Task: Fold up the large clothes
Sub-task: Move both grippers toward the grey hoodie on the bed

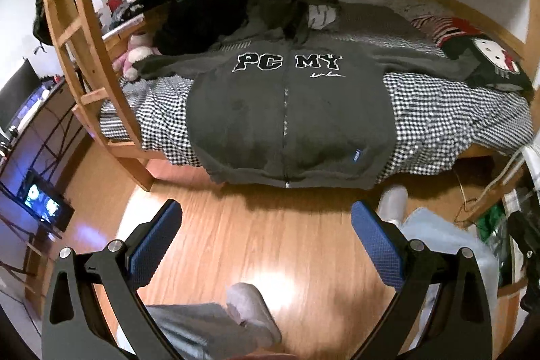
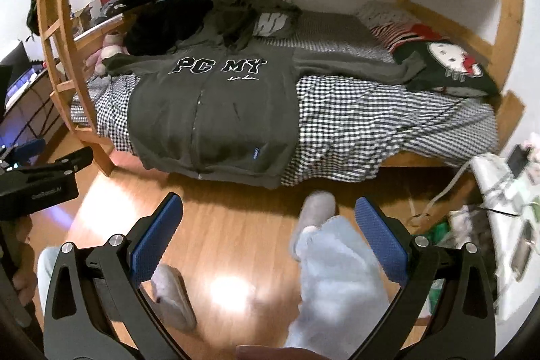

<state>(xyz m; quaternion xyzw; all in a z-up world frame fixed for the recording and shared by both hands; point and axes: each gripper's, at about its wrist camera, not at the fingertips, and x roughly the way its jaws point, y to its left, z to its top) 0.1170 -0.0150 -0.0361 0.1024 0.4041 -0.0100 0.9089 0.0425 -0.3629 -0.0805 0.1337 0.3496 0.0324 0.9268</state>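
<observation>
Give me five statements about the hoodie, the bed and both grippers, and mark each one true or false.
1. The grey hoodie lies front up on the checked bedspread, zipped. True.
2. The left gripper is shut on the hoodie's hem. False: it is open over the wooden floor, holding nothing.
3. The hoodie's hem hangs over the bed's near edge. True.
4. Both sleeves are folded across the chest. False: they spread outward to either side.
5. The right gripper is open and clear of the hoodie. True.
</observation>
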